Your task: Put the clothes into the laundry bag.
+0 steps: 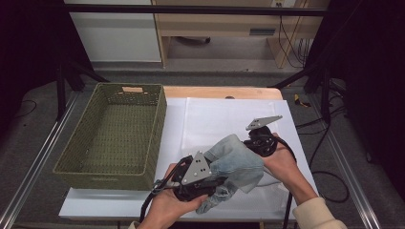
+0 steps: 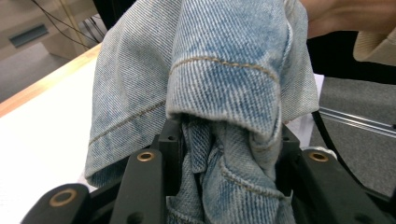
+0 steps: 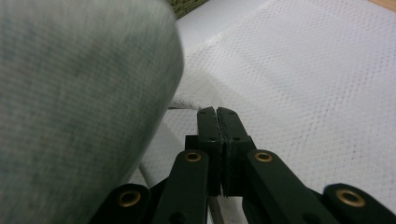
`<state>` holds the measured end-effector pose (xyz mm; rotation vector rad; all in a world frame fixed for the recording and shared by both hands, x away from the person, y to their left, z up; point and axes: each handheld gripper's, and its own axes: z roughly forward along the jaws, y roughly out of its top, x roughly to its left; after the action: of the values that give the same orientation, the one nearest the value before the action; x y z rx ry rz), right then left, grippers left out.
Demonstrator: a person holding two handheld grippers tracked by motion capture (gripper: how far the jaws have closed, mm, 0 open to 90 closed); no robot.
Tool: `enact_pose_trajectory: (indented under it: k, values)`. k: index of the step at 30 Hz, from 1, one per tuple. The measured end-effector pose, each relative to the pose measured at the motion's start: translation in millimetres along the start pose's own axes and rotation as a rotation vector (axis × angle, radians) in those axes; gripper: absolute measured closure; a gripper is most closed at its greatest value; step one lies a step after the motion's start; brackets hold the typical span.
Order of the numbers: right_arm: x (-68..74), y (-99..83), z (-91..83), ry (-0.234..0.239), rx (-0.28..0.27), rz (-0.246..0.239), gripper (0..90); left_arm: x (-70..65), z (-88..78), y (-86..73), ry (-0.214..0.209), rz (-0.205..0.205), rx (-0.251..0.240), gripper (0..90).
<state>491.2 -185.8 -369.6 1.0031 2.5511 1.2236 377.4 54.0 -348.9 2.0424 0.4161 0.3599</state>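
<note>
A light-blue denim garment (image 1: 237, 162) hangs bunched above the table's front edge. My left gripper (image 1: 216, 182) is shut on it from the left. In the left gripper view the black fingers (image 2: 169, 140) squeeze a thick wad of denim (image 2: 224, 70), and folds with orange stitching rise above them. My right gripper (image 1: 252, 142) sits just right of the garment under its grey plate. In the right gripper view its jaws (image 3: 217, 115) are pressed together with nothing seen between them. They point at a raised fold of the white sheet (image 3: 303, 84), and blurred denim (image 3: 74, 102) lies close on the left.
An empty green woven basket (image 1: 114, 167) stands on the left of the table. A white sheet (image 1: 224, 119) covers the tabletop, with a wooden edge (image 1: 219, 92) at the back. Cables trail off the right side, and dark frame posts stand at both sides.
</note>
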Motion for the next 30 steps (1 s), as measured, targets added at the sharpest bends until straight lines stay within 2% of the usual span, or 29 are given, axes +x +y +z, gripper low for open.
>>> enact_pose_trajectory:
  k: [2, 4, 5, 8, 9, 11, 13, 18, 30]
  values:
    - [-3.6, 0.3, -1.0, 0.001, -0.01, 0.005, 89.3, -2.7, 3.3, -0.1, -0.013, 0.005, 0.006, 58.8]
    - [-4.0, 0.7, -1.8, 0.002, -0.012, 0.016, 89.3, -3.0, 5.6, -0.4, -0.024, -0.007, 0.007, 58.8]
    - [-4.4, 0.9, -1.8, 0.001, -0.016, 0.011, 89.3, -3.1, 11.9, -1.8, -0.041, -0.019, 0.018, 58.8]
    - [-5.0, 0.8, -2.6, -0.003, -0.019, 0.015, 89.3, -4.1, 21.5, -3.6, -0.039, -0.02, 0.04, 58.8]
    - [-5.0, 0.8, -3.2, -0.004, -0.021, 0.021, 89.3, -5.0, 23.9, -3.5, -0.046, -0.035, 0.037, 58.8]
    - [-5.9, 0.9, -4.5, -0.003, -0.03, 0.019, 89.3, -7.7, 25.9, -1.8, -0.055, -0.036, 0.032, 58.8]
    - [-7.0, 0.8, -6.3, -0.003, -0.037, 0.022, 89.3, -9.6, 26.6, -0.2, -0.049, -0.027, 0.033, 58.8]
    - [-7.0, 0.6, -7.5, -0.005, -0.042, 0.025, 89.3, -11.2, 28.1, 0.9, -0.049, -0.035, 0.035, 58.8]
    - [-4.4, 1.8, -4.6, -0.009, -0.035, 0.015, 89.3, -6.8, 35.4, -6.8, -0.043, -0.047, 0.038, 58.8]
